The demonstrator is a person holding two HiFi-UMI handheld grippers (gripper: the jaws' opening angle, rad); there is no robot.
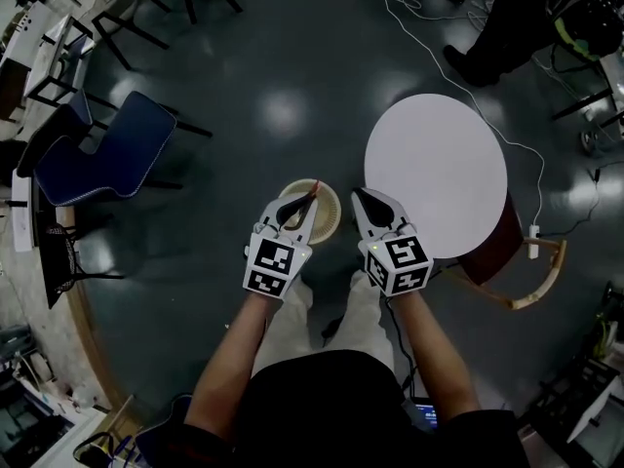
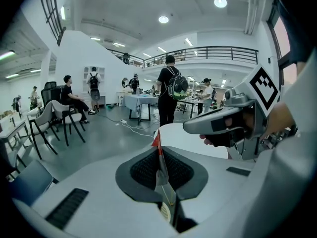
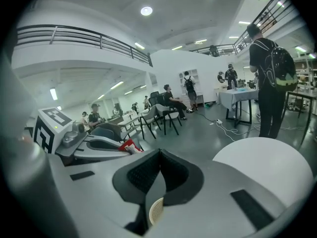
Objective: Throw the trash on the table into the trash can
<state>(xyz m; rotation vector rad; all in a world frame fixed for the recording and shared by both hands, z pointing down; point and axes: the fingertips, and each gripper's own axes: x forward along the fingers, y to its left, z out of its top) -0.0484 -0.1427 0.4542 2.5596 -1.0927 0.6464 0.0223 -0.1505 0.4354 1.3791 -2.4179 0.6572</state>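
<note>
My left gripper (image 1: 311, 194) is shut on a thin red and silver wrapper (image 2: 158, 150), whose red tip sticks up past the pads. It hangs over a beige woven trash can (image 1: 330, 224) on the floor; the can's mesh shows through the gap under the jaws (image 2: 165, 212). Close on its right, my right gripper (image 1: 359, 194) has its pads together with nothing between them (image 3: 158, 156). From the right gripper view the left gripper (image 3: 130, 148) and the red wrapper (image 3: 126, 145) appear at the left. The round white table (image 1: 436, 154) lies just right of the can, and its top is bare.
A wooden chair (image 1: 522, 271) stands tucked at the table's right side. A blue chair (image 1: 107, 154) stands at the left, and a white cable (image 1: 429, 27) runs across the dark floor beyond the table. A seated person's legs (image 1: 497, 27) are at the top right. Other people, chairs and tables stand farther off.
</note>
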